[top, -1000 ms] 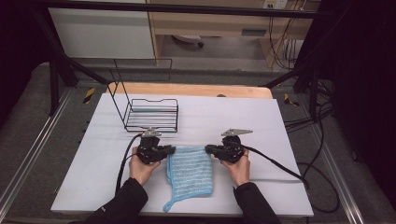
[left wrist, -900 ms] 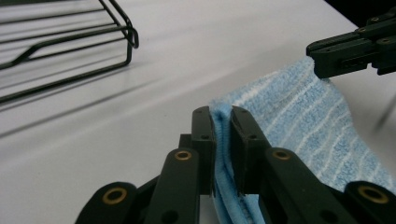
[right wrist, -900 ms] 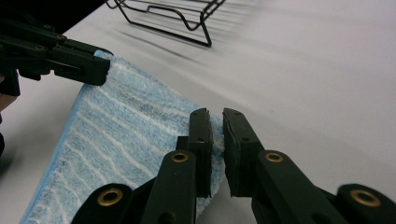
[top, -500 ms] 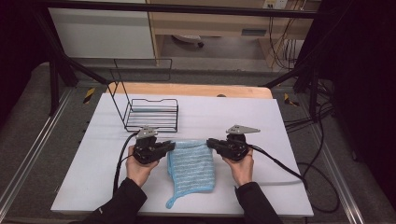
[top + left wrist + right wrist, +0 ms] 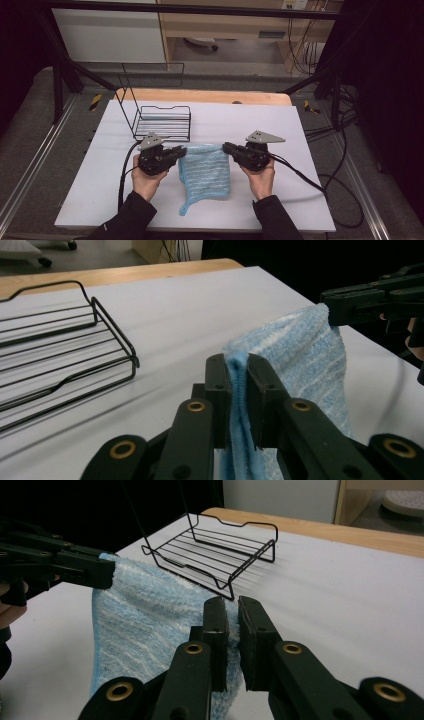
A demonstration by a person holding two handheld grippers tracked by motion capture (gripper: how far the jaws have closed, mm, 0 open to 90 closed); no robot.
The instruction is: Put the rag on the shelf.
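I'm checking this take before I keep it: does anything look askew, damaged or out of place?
Nothing stands out. The left gripper and the right gripper each pinch a top corner of the blue cloth, which hangs evenly between them. The wire rack stands upright on the table.

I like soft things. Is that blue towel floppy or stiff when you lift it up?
Probably floppy: the blue towel sags between the left tool and the right tool, its lower end trailing on the table. It looks fluffy and light, and likely not slippery, since thin pinches at its corners hold it.
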